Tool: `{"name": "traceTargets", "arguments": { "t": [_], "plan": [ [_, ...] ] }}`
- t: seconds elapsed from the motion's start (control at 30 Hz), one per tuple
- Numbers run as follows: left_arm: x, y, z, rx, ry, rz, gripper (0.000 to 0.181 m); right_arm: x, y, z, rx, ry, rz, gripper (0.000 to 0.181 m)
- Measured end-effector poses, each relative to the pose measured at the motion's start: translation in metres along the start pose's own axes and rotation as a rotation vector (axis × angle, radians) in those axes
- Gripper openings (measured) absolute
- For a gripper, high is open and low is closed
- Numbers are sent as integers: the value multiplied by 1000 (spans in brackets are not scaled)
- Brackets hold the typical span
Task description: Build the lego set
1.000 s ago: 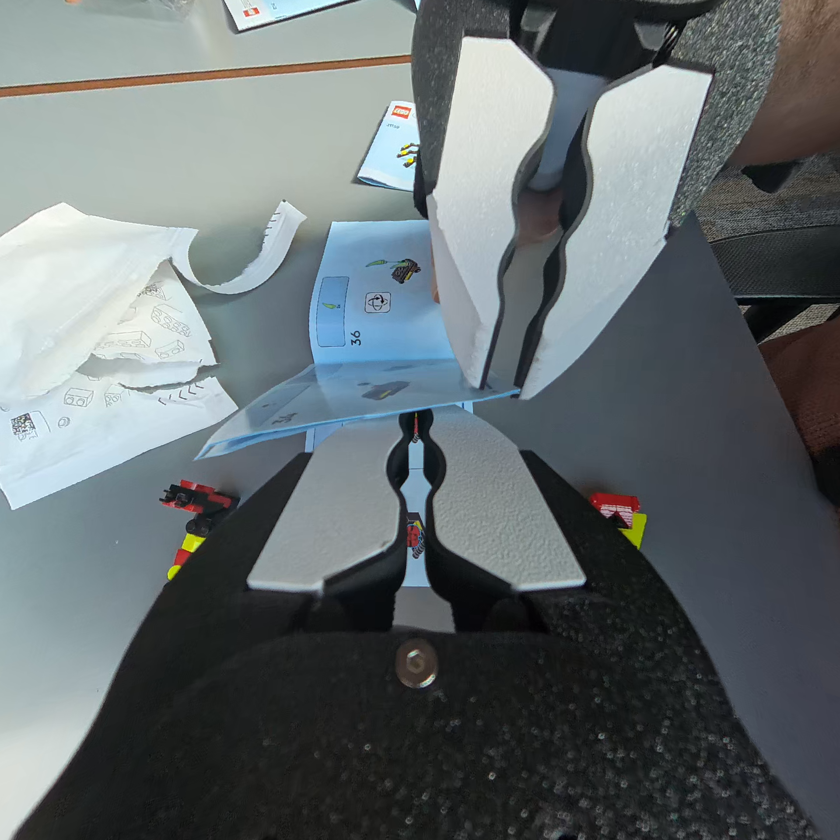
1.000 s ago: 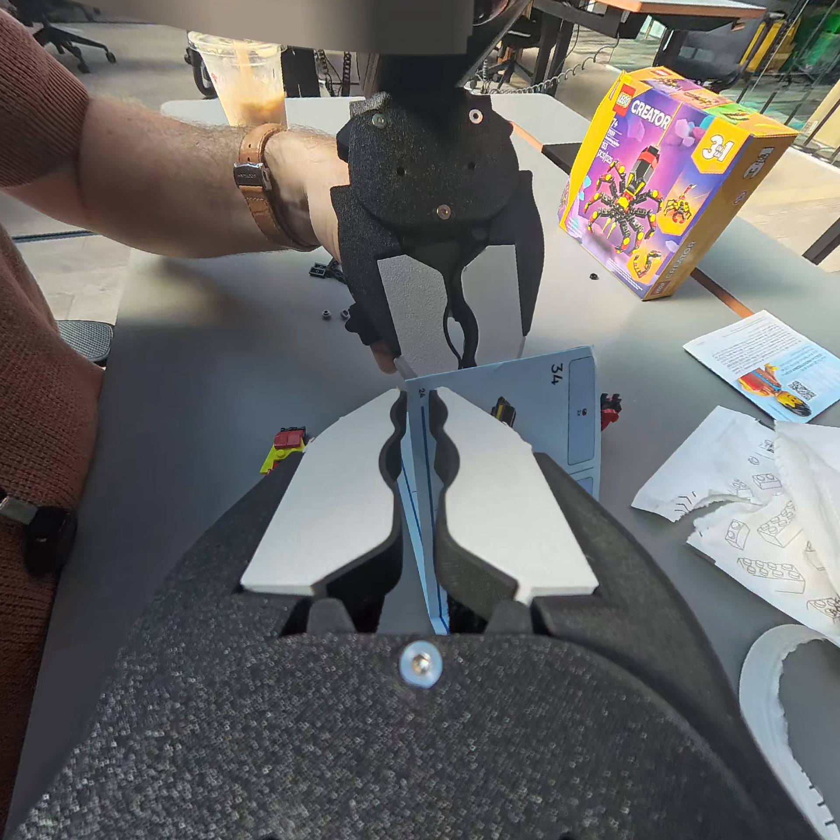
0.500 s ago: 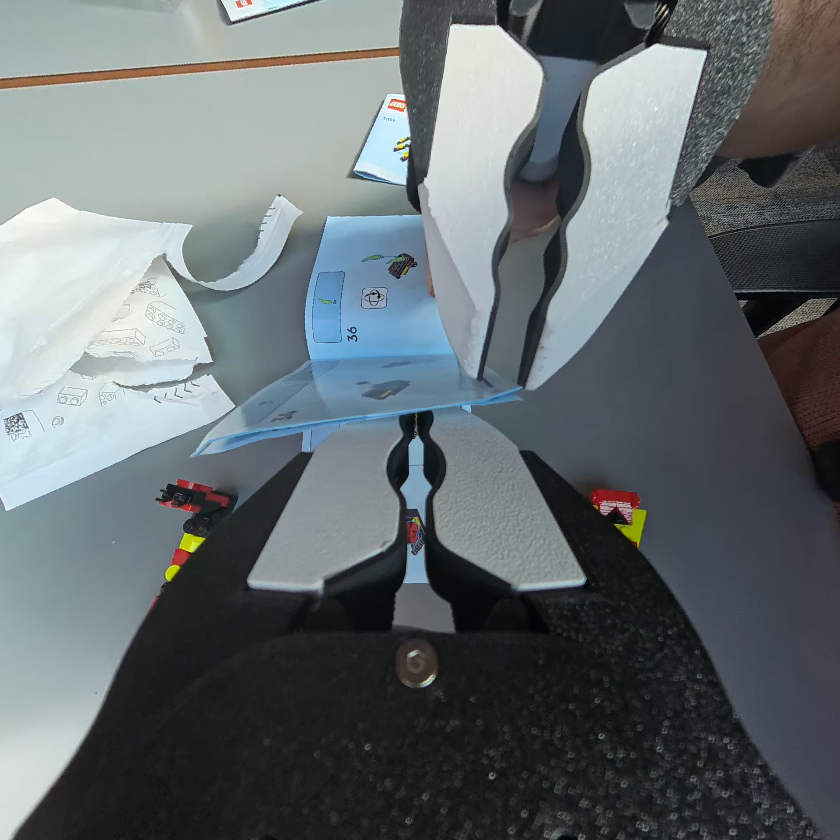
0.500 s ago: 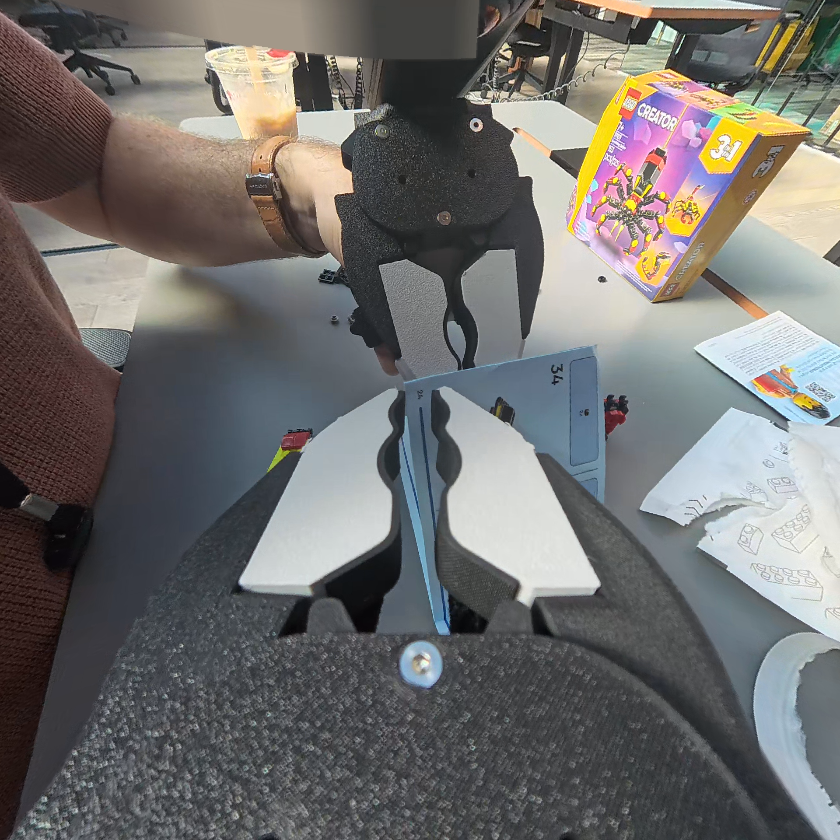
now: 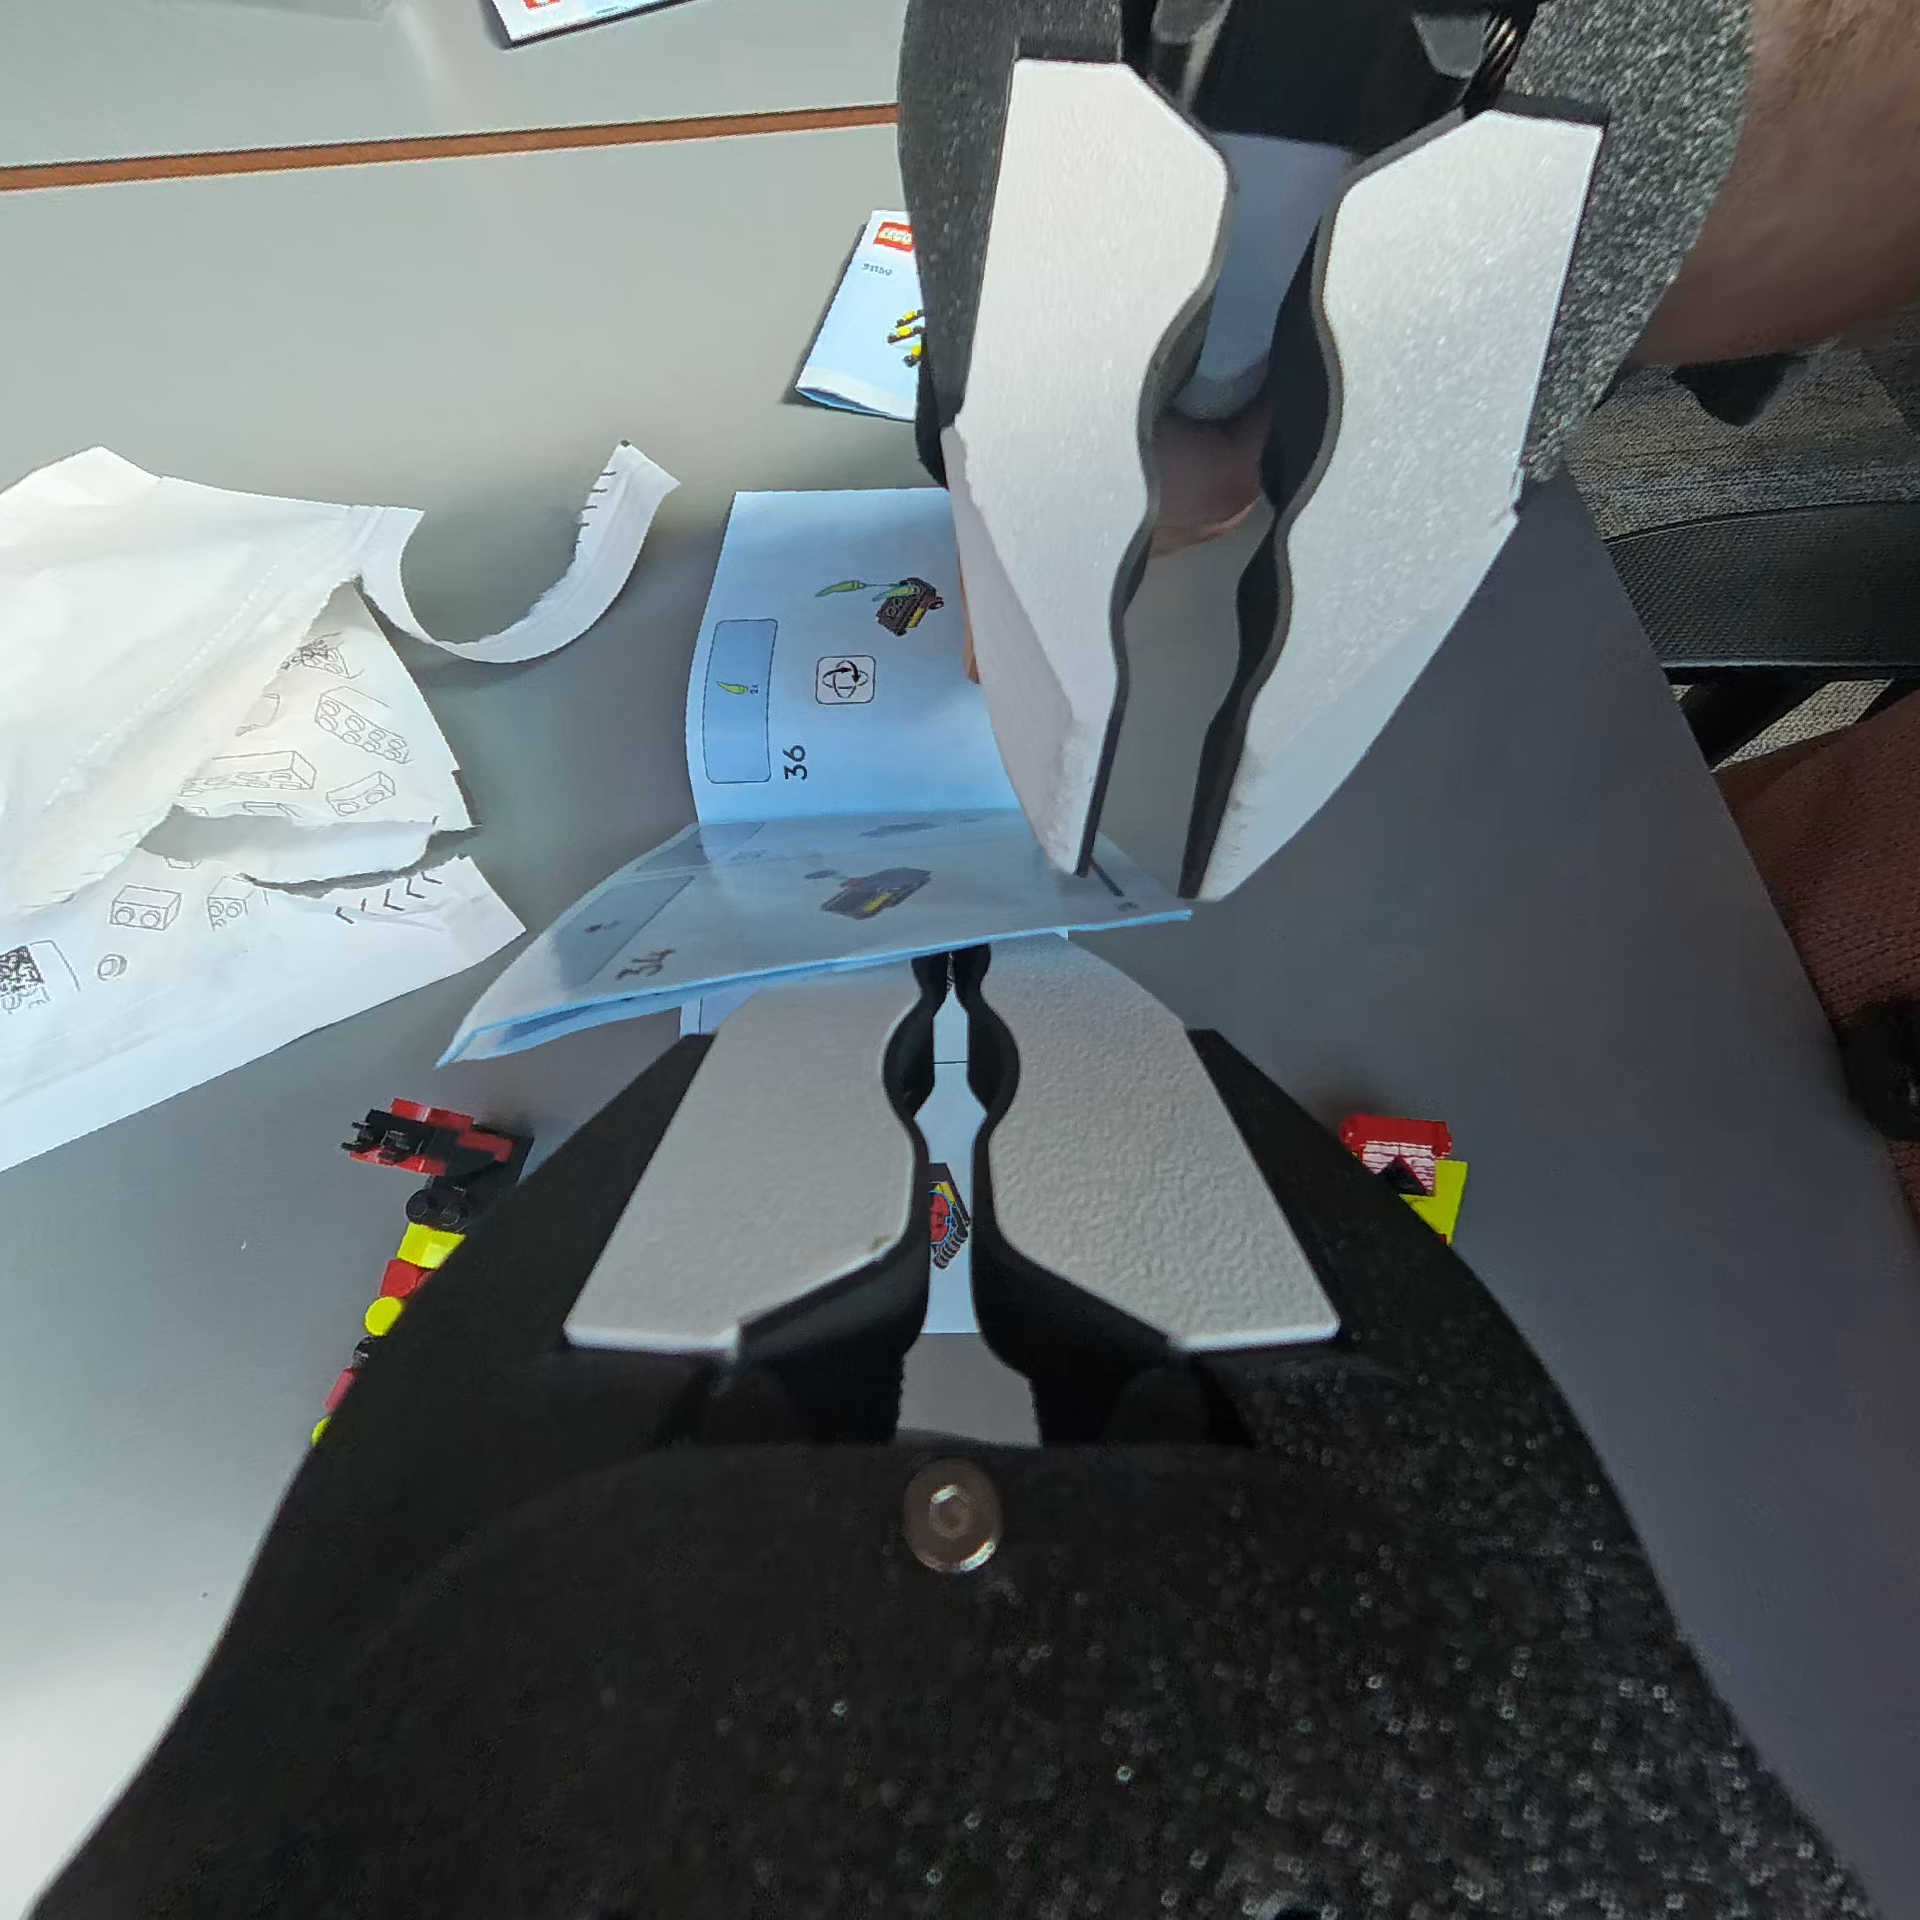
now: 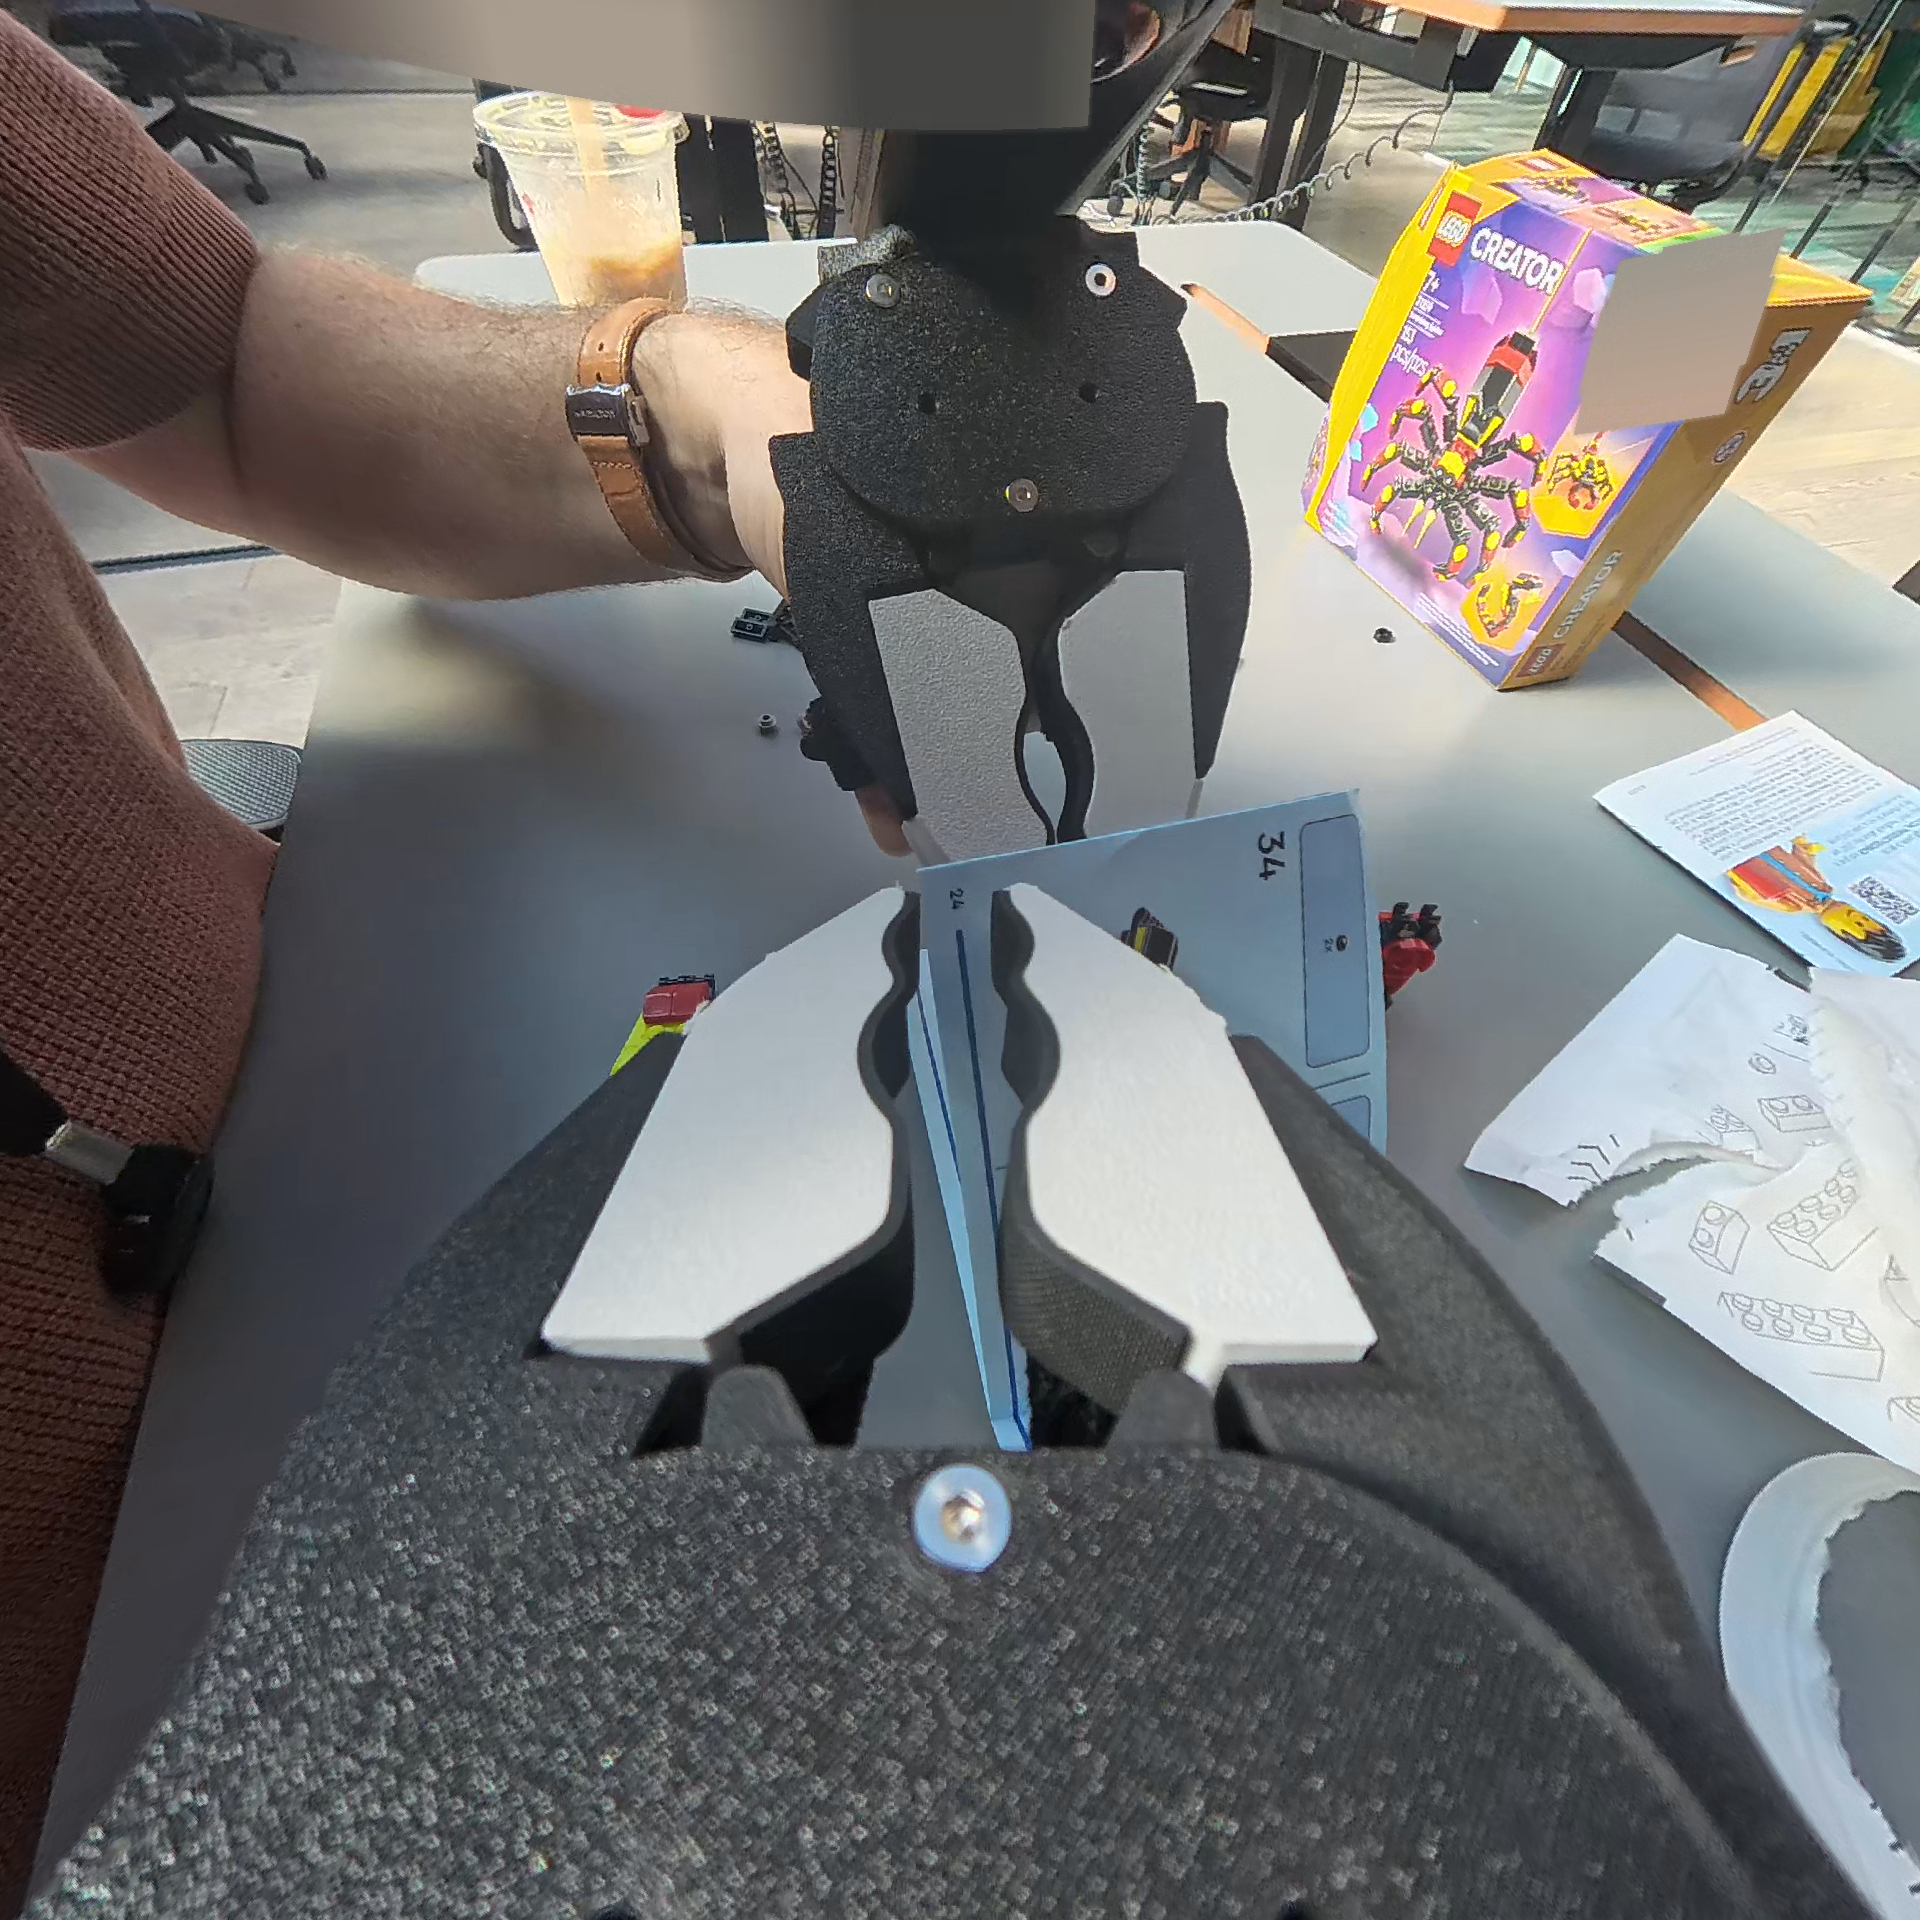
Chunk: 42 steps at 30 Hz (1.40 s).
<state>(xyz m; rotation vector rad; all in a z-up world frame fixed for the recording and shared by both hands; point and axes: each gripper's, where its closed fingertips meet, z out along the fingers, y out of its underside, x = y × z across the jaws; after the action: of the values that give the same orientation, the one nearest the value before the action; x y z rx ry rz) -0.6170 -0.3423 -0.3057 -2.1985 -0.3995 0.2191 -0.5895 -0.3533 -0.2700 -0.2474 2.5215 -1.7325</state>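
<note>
A light blue instruction booklet lies open on the grey table. My right gripper is shut on one page and holds it lifted on edge; it also shows in the left wrist view, pinching the page's corner. My left gripper is shut, with its tips just under the raised page over the booklet; it shows in the right wrist view behind the page's top edge. A red, black and yellow lego assembly and a red and yellow piece lie beside the left gripper.
Torn white paper bags lie to one side, also in the right wrist view. A lego box, a leaflet, a plastic cup, a second booklet and small black parts are on the table. About 4 centimeters separates my left fingertips from my right.
The right gripper has shifted a little with the page still pinched and lifted. The left gripper has barely moved.
</note>
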Motion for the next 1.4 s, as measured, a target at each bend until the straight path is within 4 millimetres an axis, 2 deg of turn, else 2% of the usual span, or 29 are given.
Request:
{"name": "traceTargets", "arguments": {
  "t": [0.53, 0.67, 0.83, 0.97, 1.1, 1.2, 1.23, 1.3, 1.33, 1.4],
  "plan": [
    [1, -1, 0, 4, 11, 0, 0, 3, -3, -1, 6, 13, -7, 11],
    [1, -2, 0, 3, 13, 2, 0, 7, -5, -4, 28, 33, 2, 0],
    [3, 1, 1, -4, 19, -1, 0, 13, -3, -5, 34, 74, 21, 0],
    [-2, 19, -9, -52, -13, -24, 0, 23, -2, -18, 94, 114, 113, 0],
    [-22, 42, -39, -87, -124, -81, 0, 36, 7, -45, 165, 200, 215, 0],
    [-36, 38, -52, -63, -193, -95, 0, 44, 25, -72, 206, 279, 313, 0],
    [-37, 31, -48, -37, -193, -97, 0, 46, 33, -80, 212, 308, 341, 0],
    [-29, 27, -24, -89, -124, -75, 0, 45, 47, -88, 208, 320, 401, 0],
    [-29, 29, -13, -140, -124, -42, 0, 44, 53, -87, 179, 315, 415, 0],
    [-33, 25, -5, -147, -126, -12, 0, 37, 60, -79, 76, 300, 374, 0]
  ]
}}
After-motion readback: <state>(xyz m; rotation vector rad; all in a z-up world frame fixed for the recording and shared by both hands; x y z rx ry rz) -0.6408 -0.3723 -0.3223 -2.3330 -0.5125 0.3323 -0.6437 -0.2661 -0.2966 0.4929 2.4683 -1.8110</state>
